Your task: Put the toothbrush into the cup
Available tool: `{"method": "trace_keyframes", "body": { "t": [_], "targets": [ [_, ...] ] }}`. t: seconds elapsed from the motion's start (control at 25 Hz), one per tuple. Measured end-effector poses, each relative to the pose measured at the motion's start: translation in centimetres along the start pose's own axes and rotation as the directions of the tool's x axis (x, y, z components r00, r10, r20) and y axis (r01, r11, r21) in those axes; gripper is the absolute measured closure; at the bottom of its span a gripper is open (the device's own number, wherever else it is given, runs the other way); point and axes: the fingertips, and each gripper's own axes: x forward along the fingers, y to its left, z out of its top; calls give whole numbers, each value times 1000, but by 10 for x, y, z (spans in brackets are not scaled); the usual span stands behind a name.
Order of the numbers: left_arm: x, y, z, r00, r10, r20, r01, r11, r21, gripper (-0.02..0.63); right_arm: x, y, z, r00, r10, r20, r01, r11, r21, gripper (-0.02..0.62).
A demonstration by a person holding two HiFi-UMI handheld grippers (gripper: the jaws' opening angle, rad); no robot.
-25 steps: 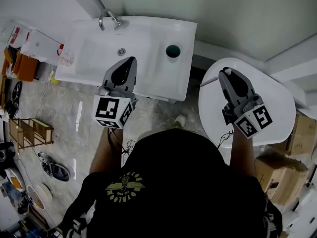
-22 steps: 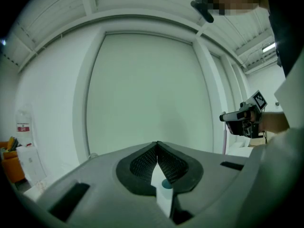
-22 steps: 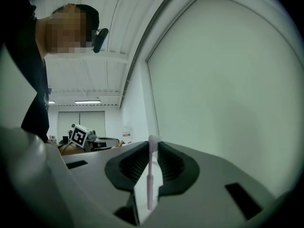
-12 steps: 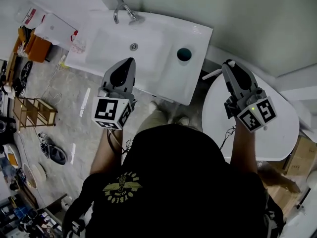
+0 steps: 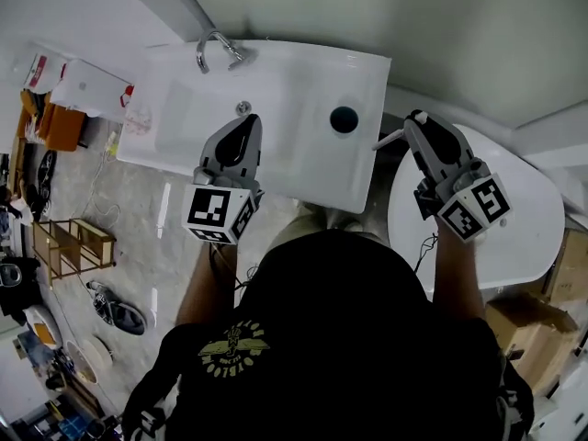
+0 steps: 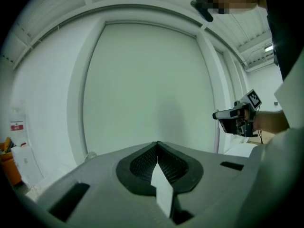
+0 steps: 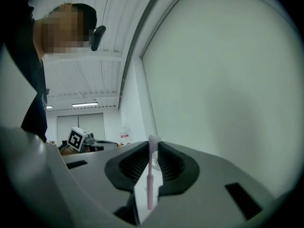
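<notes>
In the head view a dark teal cup (image 5: 344, 118) stands on the white sink counter (image 5: 303, 168), right of the basin. My right gripper (image 5: 418, 118) hovers just right of the counter's edge, shut on a pale pink toothbrush (image 5: 390, 138) whose end sticks out left toward the cup. In the right gripper view the toothbrush (image 7: 151, 175) stands upright between the jaws of the right gripper (image 7: 153, 144), facing a blank wall. My left gripper (image 5: 243, 120) hangs over the basin's front edge. In its own view the left gripper (image 6: 157, 145) is shut on nothing.
A faucet (image 5: 218, 46) and drain (image 5: 243, 107) mark the basin. A round white table (image 5: 519, 223) lies under my right arm, with cardboard boxes (image 5: 574, 265) beyond. A wooden rack (image 5: 69, 246) and shoes (image 5: 115, 312) sit on the floor at left.
Both grippers have moved forward toward the sink. The right gripper went from over the round table to the counter's right edge, bringing the toothbrush nearer the cup.
</notes>
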Motion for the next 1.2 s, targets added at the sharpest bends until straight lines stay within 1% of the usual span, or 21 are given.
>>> {"method": "trace_keyframes", "body": {
  "t": [0.12, 0.36, 0.6, 0.76, 0.88, 1.04, 1.2],
  "targets": [
    [29, 9, -3, 998, -56, -2, 56, 998, 2, 595, 16, -11, -4, 999, -38, -17, 38, 999, -3, 538],
    [74, 22, -18, 988, -151, -20, 151, 989, -7, 595, 47, -29, -28, 994, -92, -61, 94, 995, 16, 538],
    [102, 21, -36, 972, -227, -52, 227, 974, -8, 595, 76, -35, -39, 992, -101, -80, 104, 994, 29, 538],
    [113, 24, -50, 965, -250, -77, 251, 968, -5, 595, 91, -41, -53, 990, -113, -90, 117, 992, 41, 538],
    [123, 27, -62, 962, -261, -77, 259, 965, -32, 595, 103, -49, -67, 984, -133, -118, 137, 990, 23, 538],
    [140, 32, -84, 957, -275, -95, 271, 961, -61, 595, 124, -62, -98, 973, -164, -160, 171, 985, 33, 538],
    [156, 25, -105, 949, -292, -119, 285, 956, -71, 595, 133, -73, -131, 963, -170, -207, 185, 981, 58, 538]
  ]
}}
